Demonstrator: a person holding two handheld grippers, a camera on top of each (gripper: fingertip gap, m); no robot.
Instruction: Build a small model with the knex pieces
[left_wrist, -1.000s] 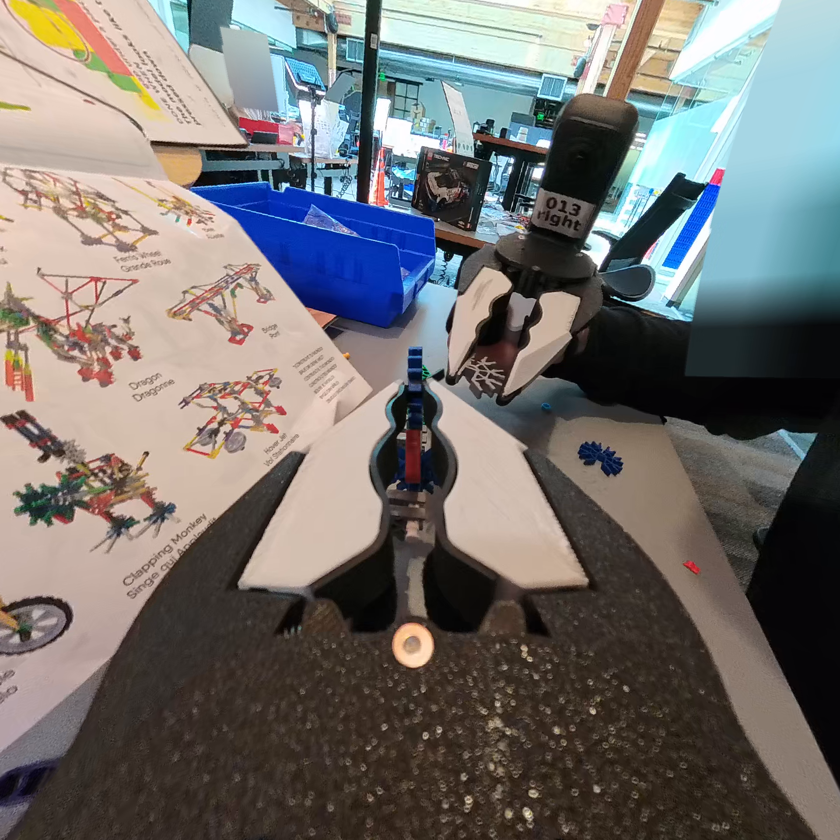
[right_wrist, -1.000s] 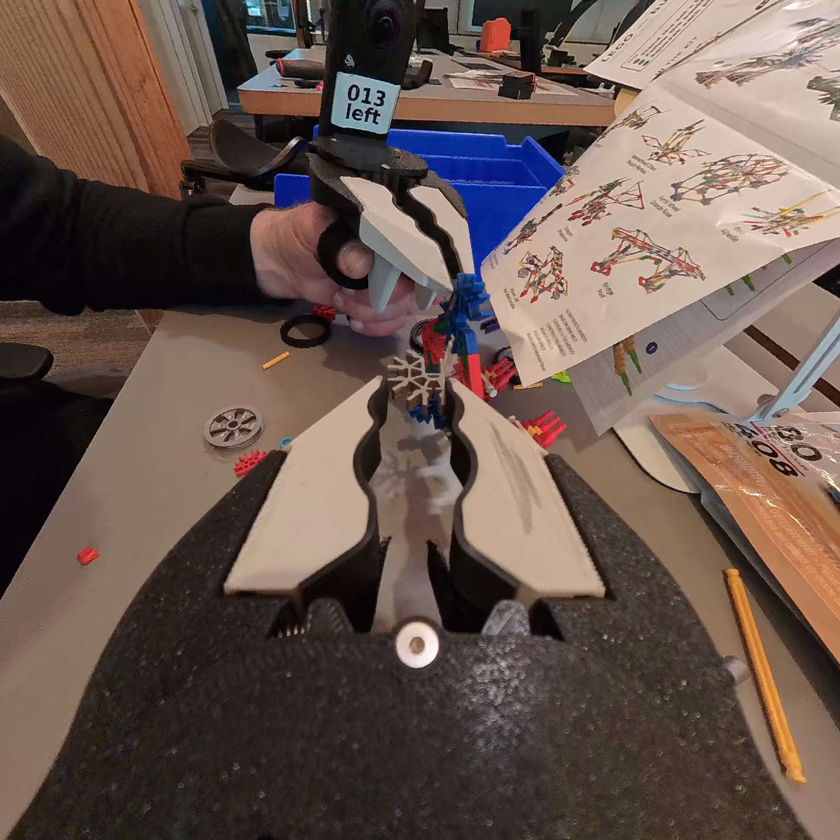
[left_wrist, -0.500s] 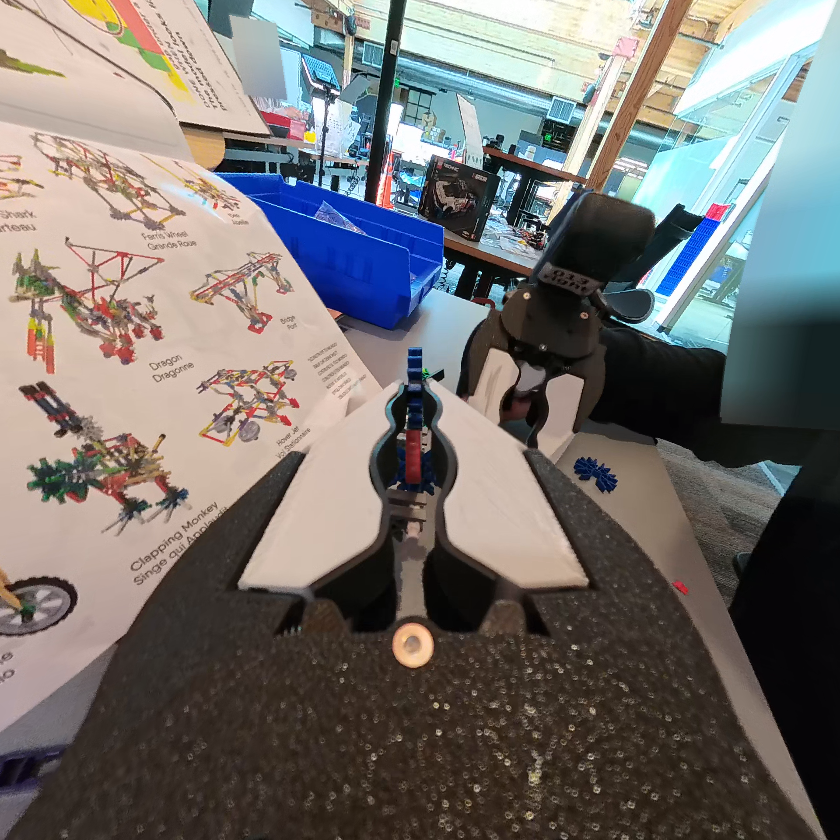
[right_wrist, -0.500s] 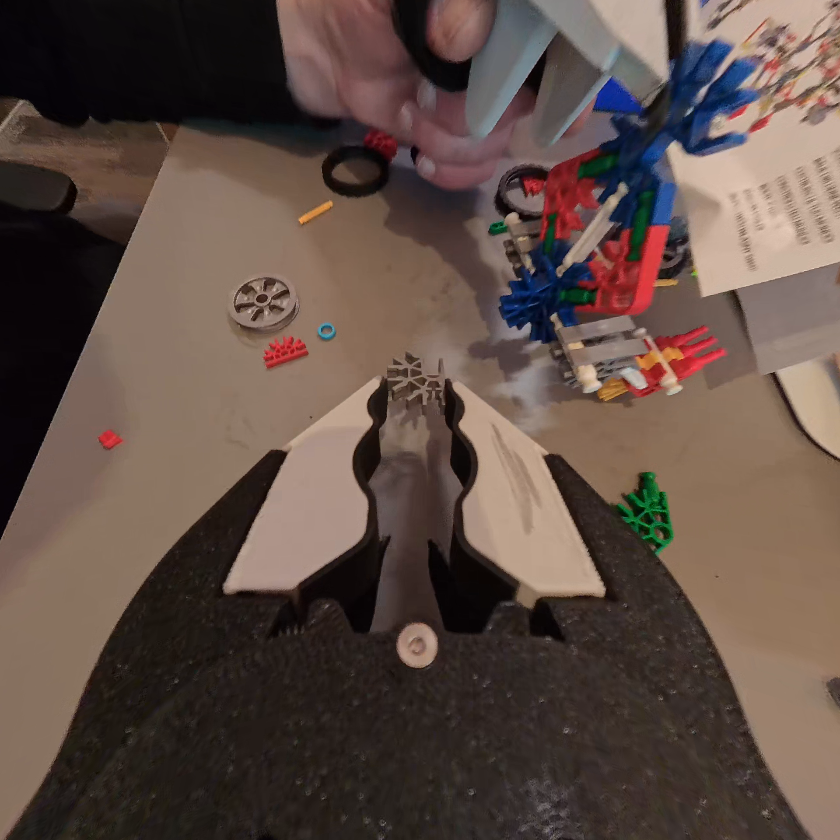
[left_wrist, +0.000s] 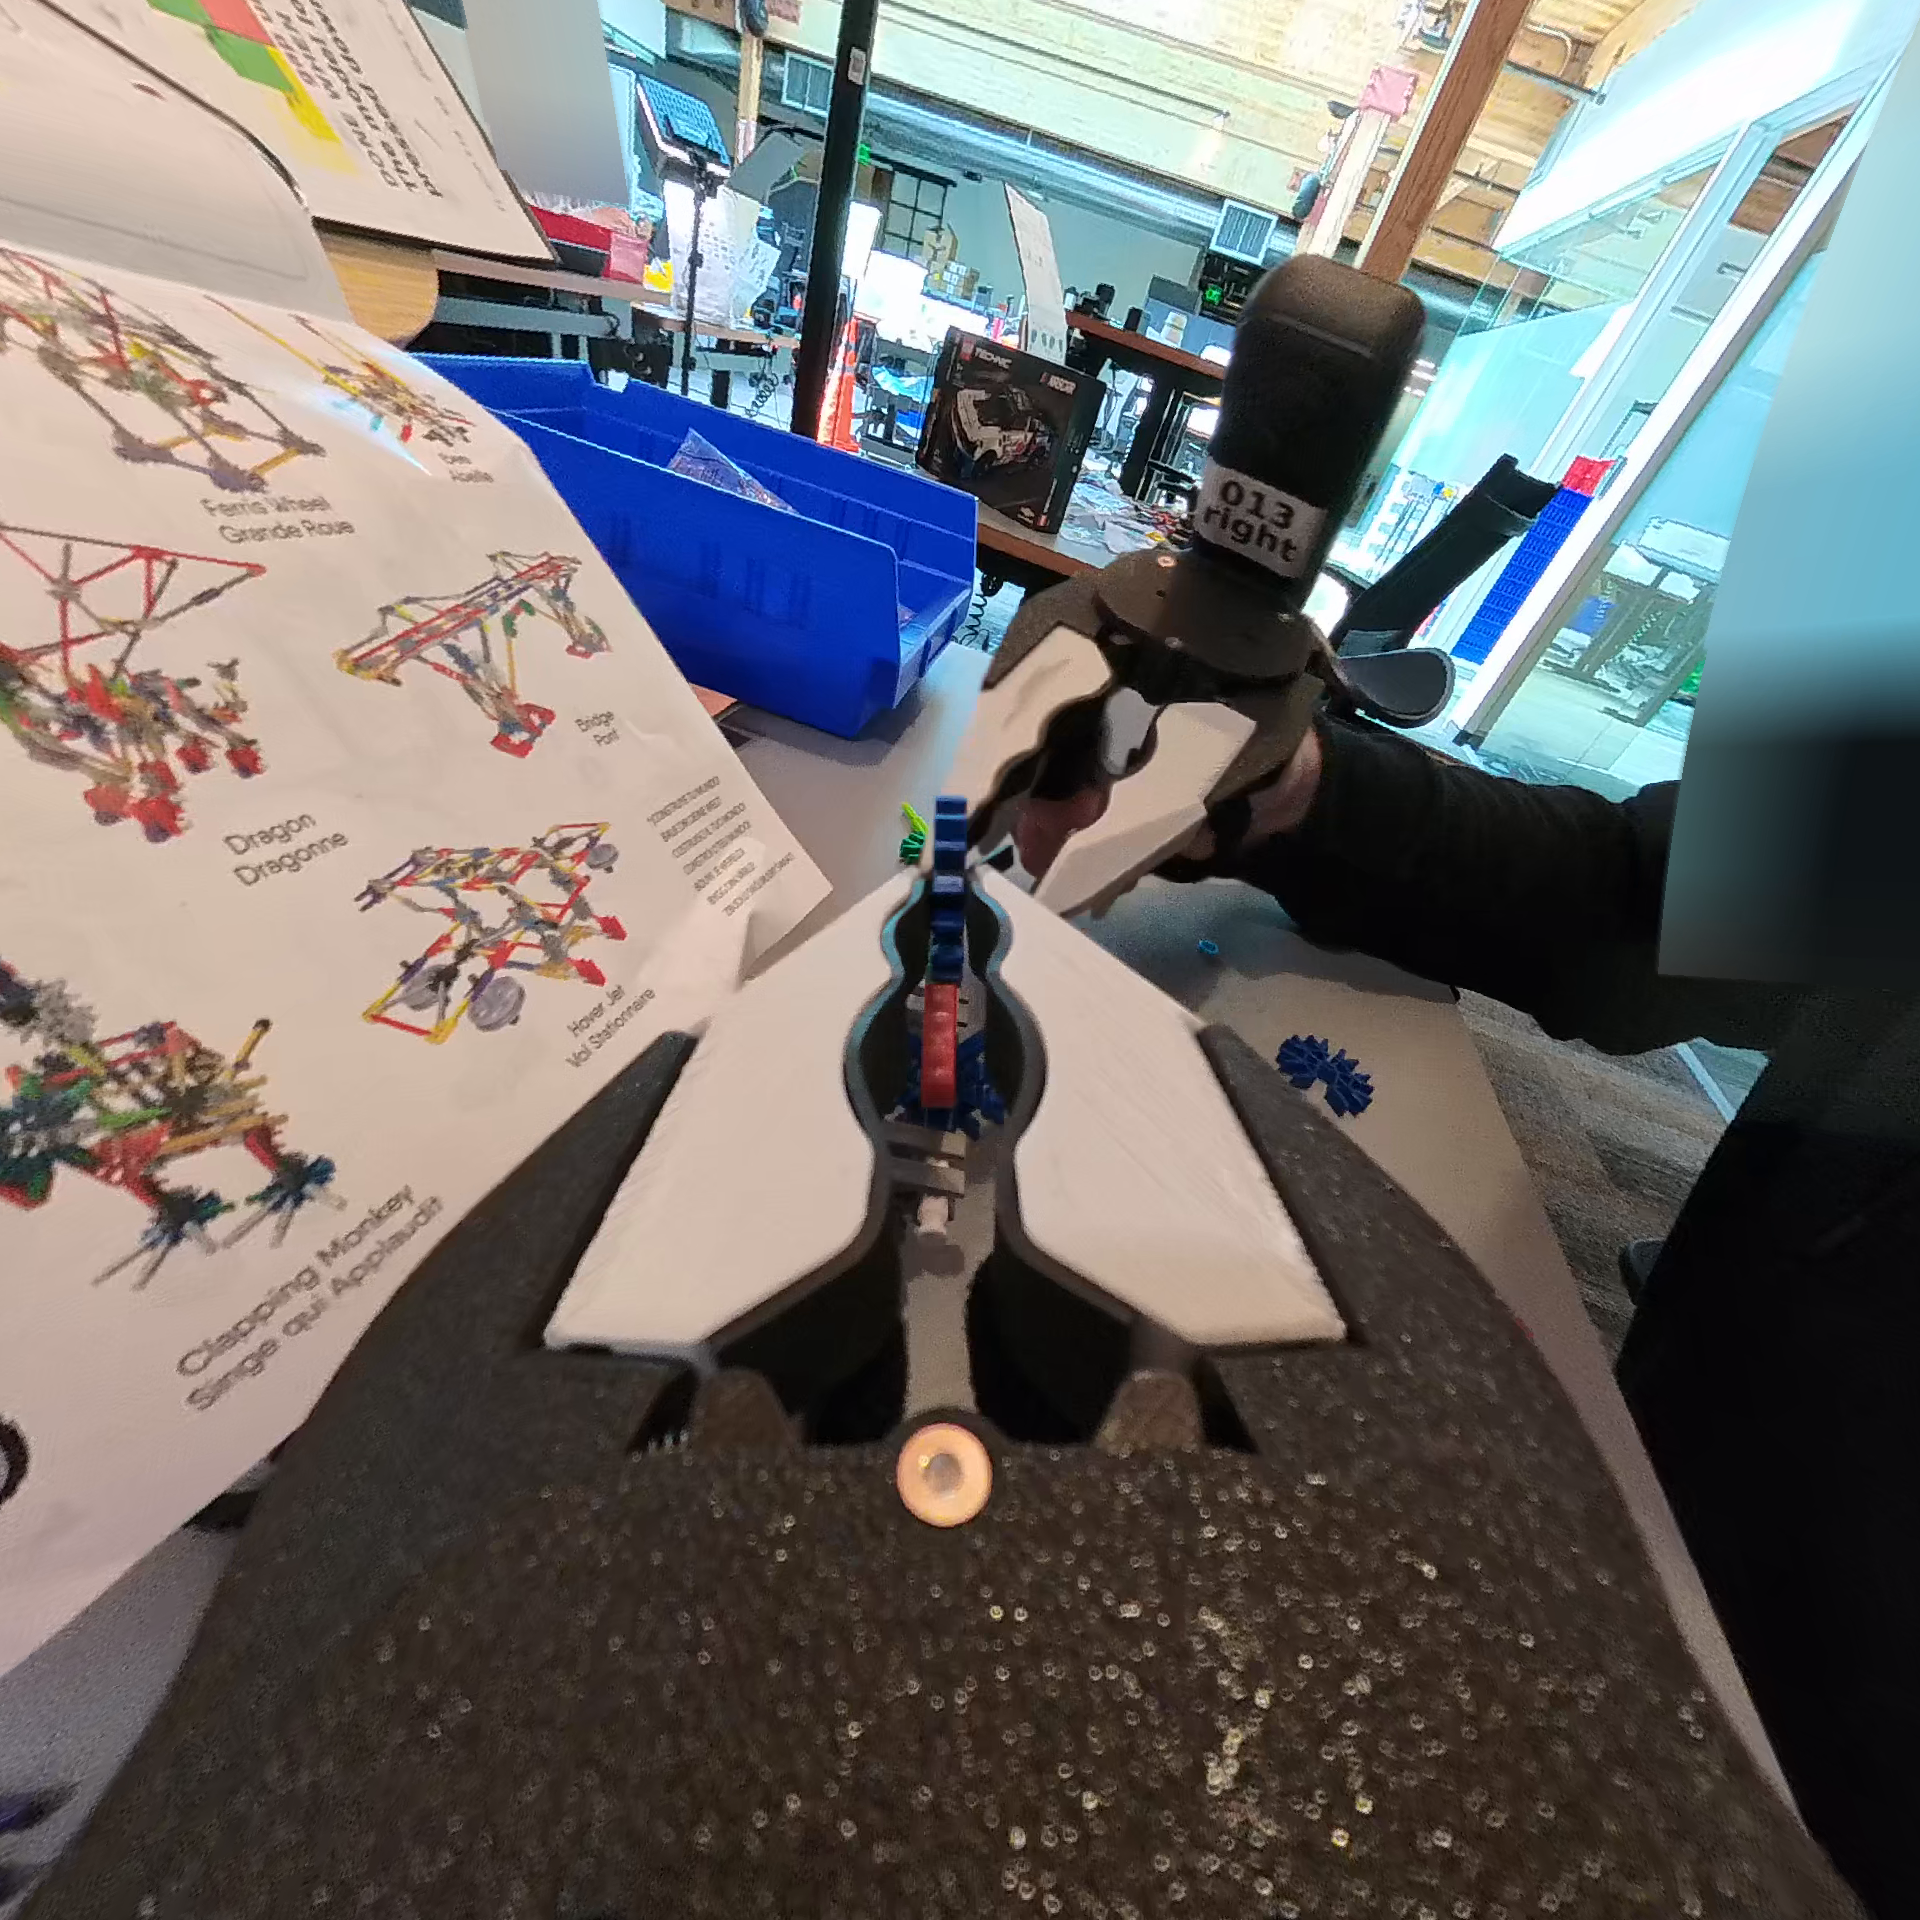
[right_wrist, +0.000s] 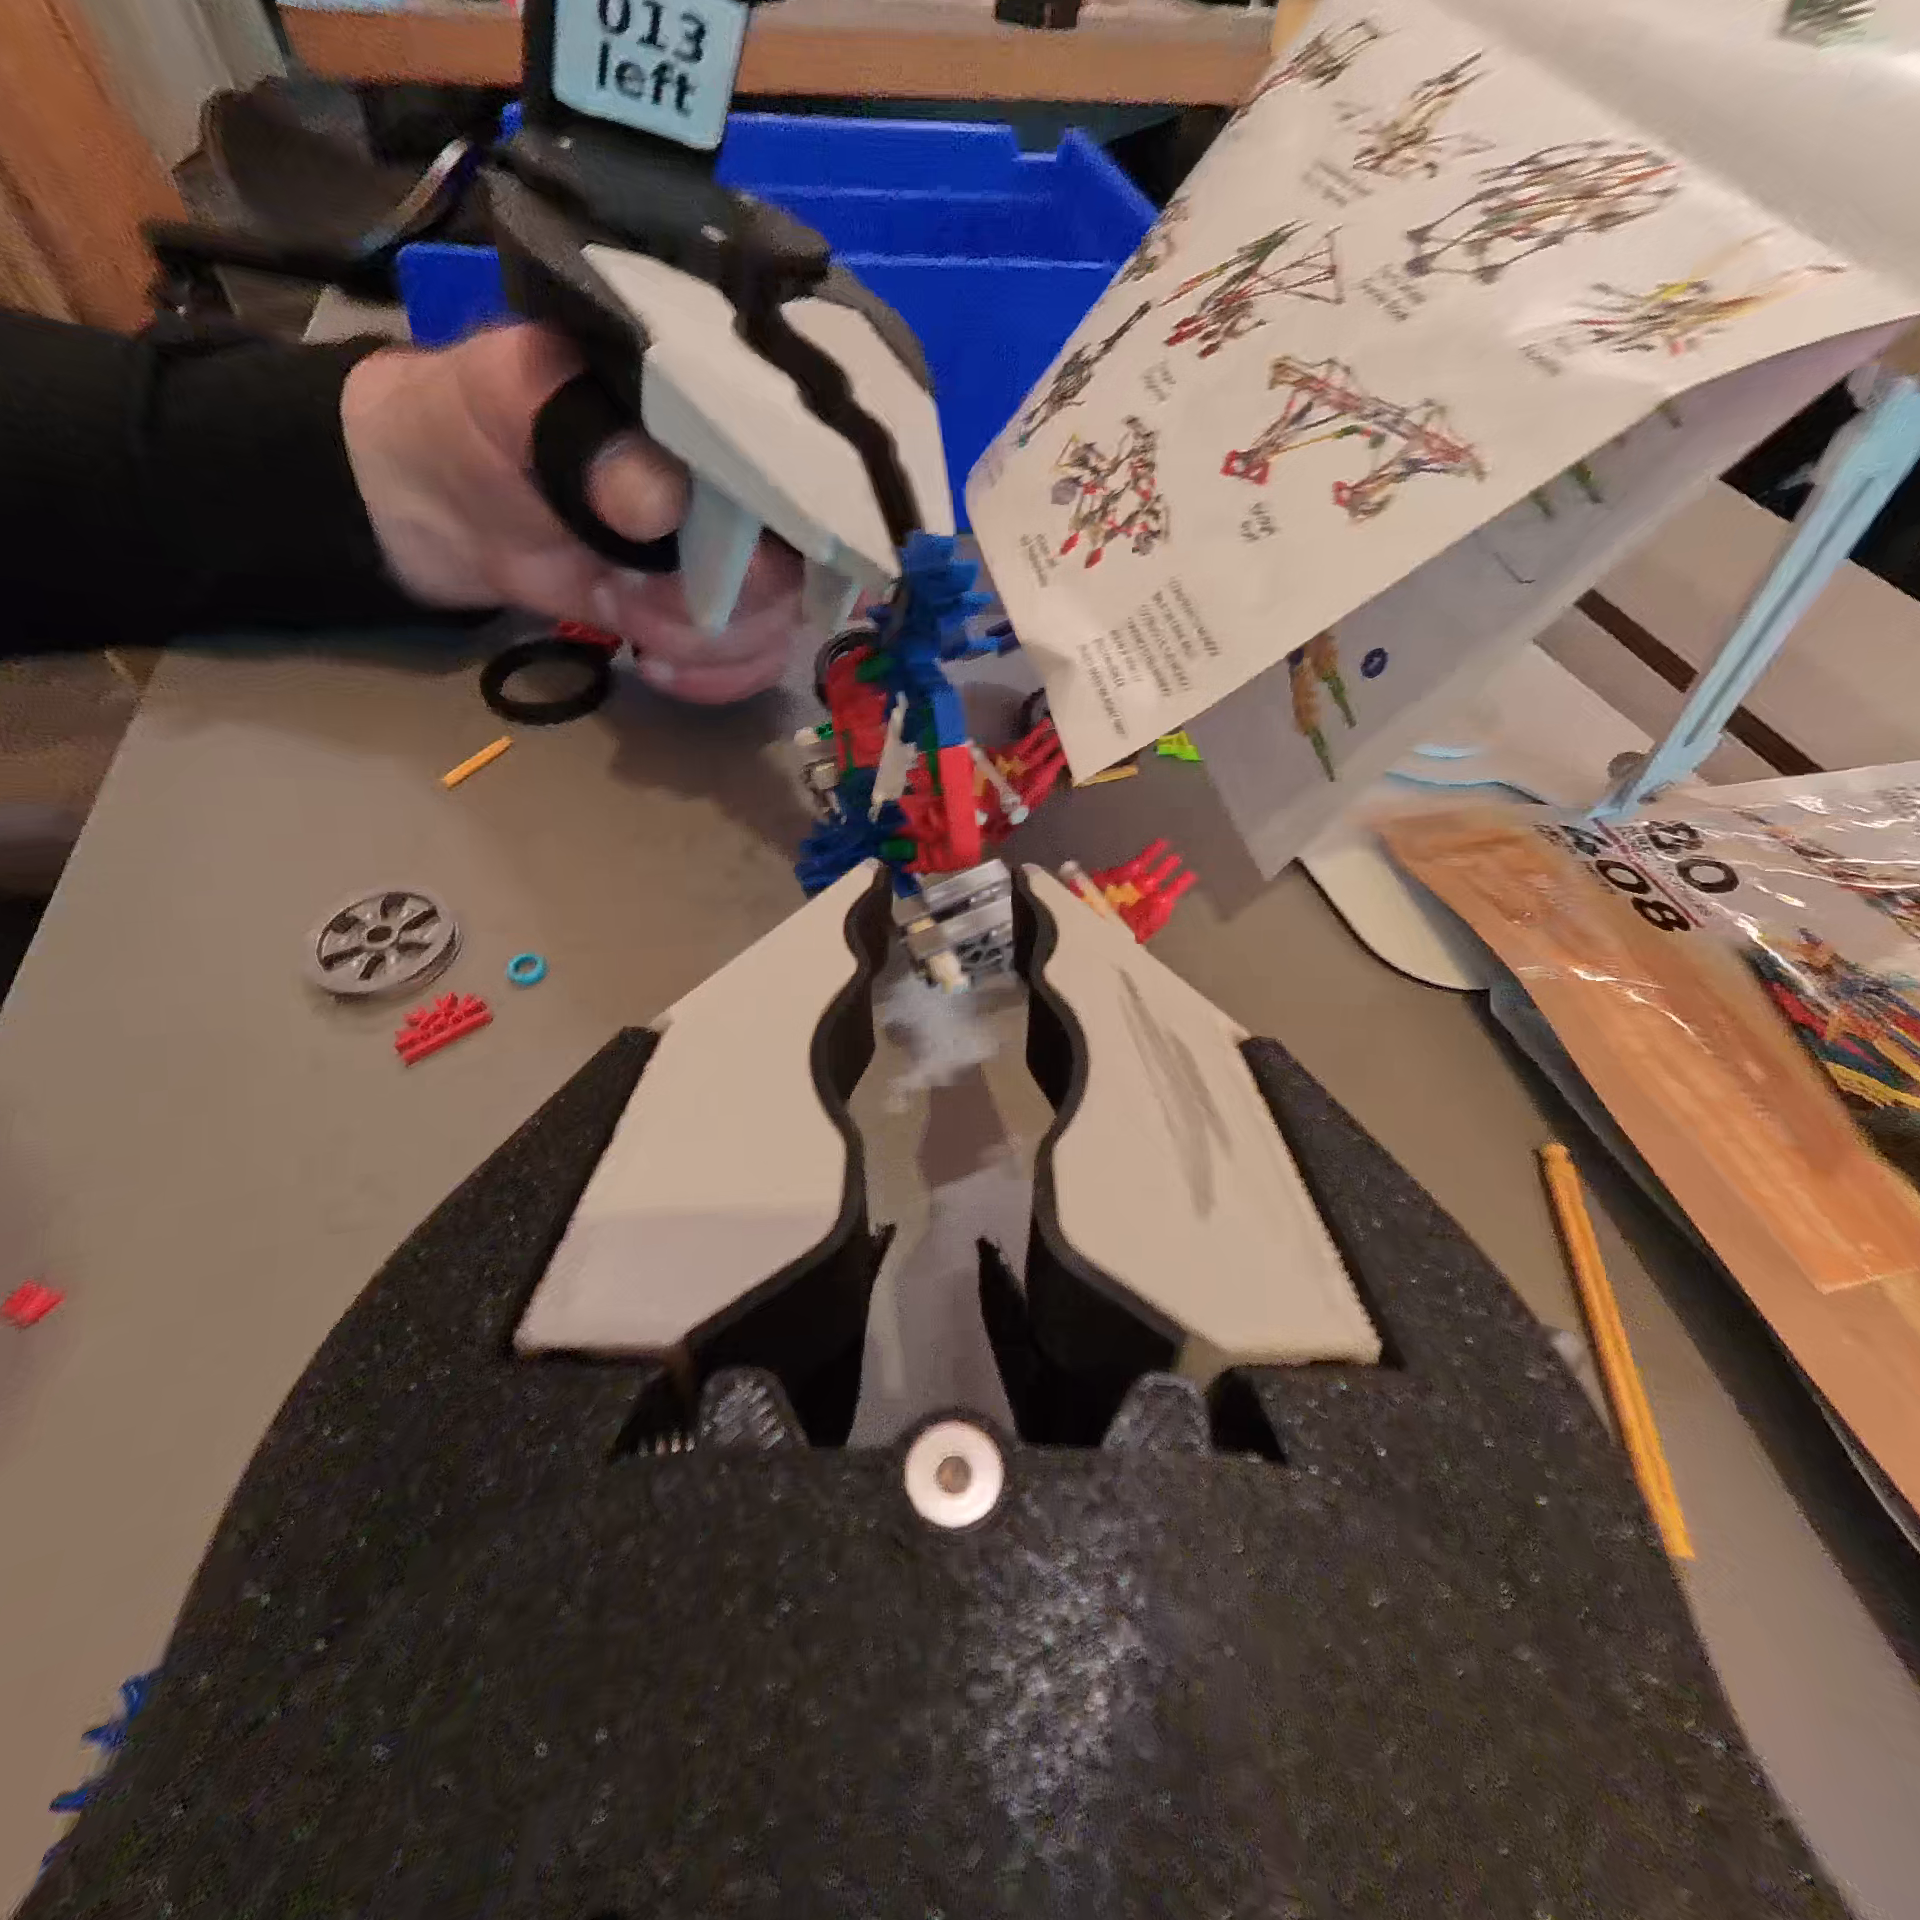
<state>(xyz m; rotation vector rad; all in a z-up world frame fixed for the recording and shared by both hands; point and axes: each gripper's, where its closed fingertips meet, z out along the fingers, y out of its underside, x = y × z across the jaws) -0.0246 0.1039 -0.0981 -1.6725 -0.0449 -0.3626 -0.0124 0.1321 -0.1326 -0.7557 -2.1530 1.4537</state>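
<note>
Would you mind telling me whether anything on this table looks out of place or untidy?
Yes: loose parts lie scattered on the grey table, including a grey wheel hub, black tyre, red connector and yellow rod. An instruction sheet sags over the model.

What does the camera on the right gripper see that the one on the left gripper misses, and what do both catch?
Only the right wrist view shows the grey wheel, black tyre ring and yellow rod on the table. Only the left wrist view shows the workshop behind and a loose blue connector. Both show the blue bin, instruction sheet and the toy assembly the left gripper is shut on.
</note>
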